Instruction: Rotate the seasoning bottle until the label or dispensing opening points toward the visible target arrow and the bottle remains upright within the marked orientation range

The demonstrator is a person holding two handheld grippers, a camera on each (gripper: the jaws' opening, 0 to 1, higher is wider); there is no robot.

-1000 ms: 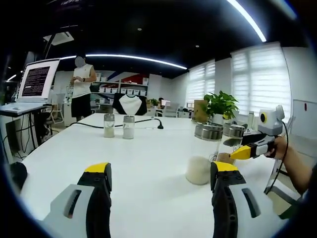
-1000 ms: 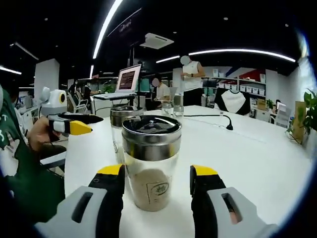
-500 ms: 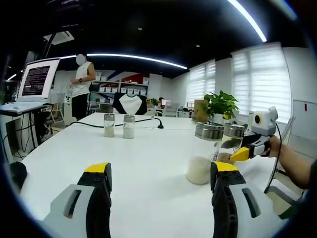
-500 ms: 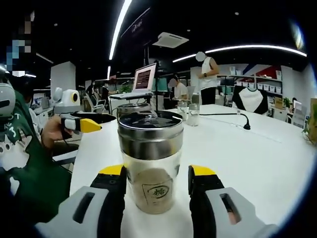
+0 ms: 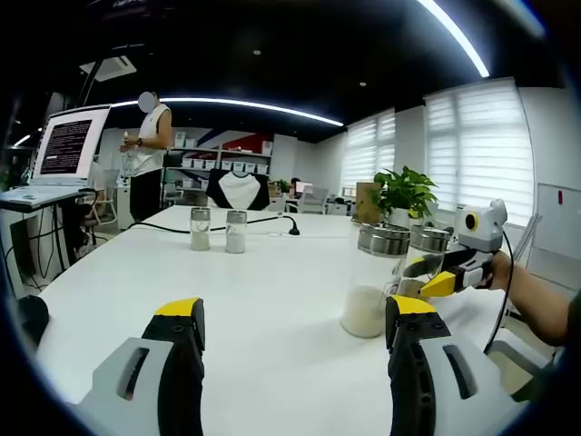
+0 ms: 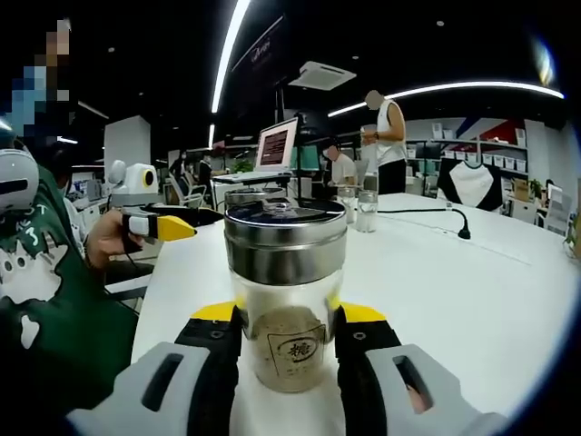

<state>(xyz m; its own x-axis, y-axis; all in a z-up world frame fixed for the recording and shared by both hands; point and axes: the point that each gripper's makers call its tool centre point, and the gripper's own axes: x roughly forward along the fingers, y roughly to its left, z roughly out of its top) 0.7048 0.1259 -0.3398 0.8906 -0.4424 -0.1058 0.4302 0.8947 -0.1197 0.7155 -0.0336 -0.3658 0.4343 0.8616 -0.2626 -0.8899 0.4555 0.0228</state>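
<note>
A glass seasoning bottle (image 6: 286, 291) with a steel lid and brown powder stands upright on the white table (image 6: 472, 282). Its small square label (image 6: 295, 350) faces the right gripper view. My right gripper (image 6: 289, 313) is shut on it, both yellow-tipped jaws pressed against the glass. In the left gripper view this bottle (image 5: 427, 252) is at the right, with the right gripper (image 5: 425, 274) around it. My left gripper (image 5: 295, 313) is open above the table with nothing between its jaws; in the right gripper view the left gripper (image 6: 168, 225) sits at the left in a hand.
A second bottle (image 5: 372, 282) holding white powder stands just left of the held one. Two small bottles (image 5: 218, 231) and a black cable (image 5: 272, 221) lie farther back. A potted plant (image 5: 404, 193), a monitor (image 5: 65, 145) and a standing person (image 5: 145, 159) are beyond.
My right gripper's jaws have closed in from either side until they touch the brown-powder bottle, and that view has drawn nearer to it. The left gripper has held still.
</note>
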